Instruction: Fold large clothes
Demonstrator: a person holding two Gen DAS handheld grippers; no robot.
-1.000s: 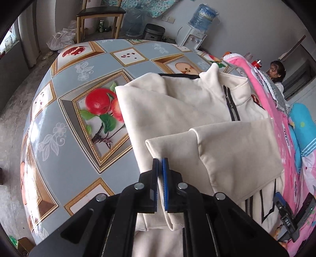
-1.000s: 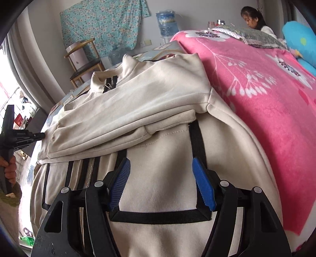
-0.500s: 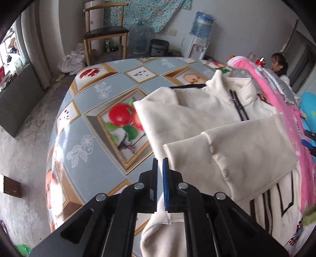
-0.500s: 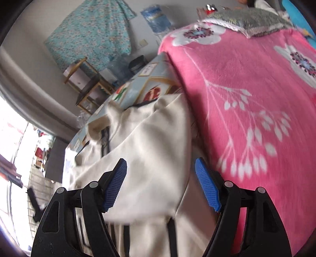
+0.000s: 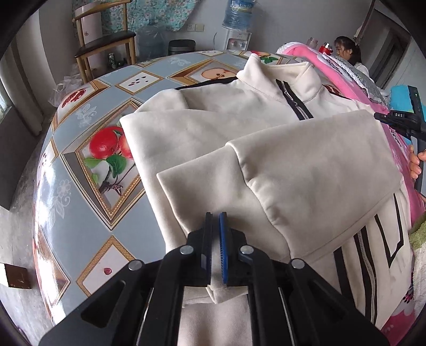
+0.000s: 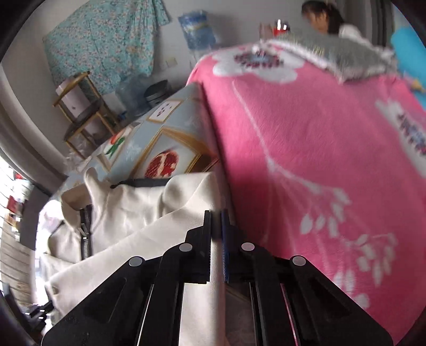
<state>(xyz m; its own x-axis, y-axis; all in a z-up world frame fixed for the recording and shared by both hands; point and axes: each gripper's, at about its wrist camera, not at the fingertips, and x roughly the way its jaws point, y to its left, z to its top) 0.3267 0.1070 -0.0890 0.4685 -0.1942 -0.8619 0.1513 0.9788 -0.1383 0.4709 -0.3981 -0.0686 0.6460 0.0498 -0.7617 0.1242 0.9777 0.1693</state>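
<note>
Left wrist view: a cream zip-up jacket (image 5: 239,138) lies spread over a table (image 5: 80,202) covered in a blue-grey fruit-print cloth, its collar toward the far edge and one sleeve (image 5: 306,170) folded across the chest. The left gripper (image 5: 215,226) sits at the near end of that sleeve, jaws pressed together on a fold of the cream fabric, which hangs below the pads. At the jacket's right edge, a hand (image 5: 415,165) grips the black handle of the other tool. Right wrist view, blurred: the right gripper (image 6: 216,226) is pinched tight on the jacket's (image 6: 127,213) cream edge, where the garment meets a pink floral blanket (image 6: 319,149); the zipper and collar lie left of the jaws. A person (image 6: 322,18) sits beyond the blanket.
</note>
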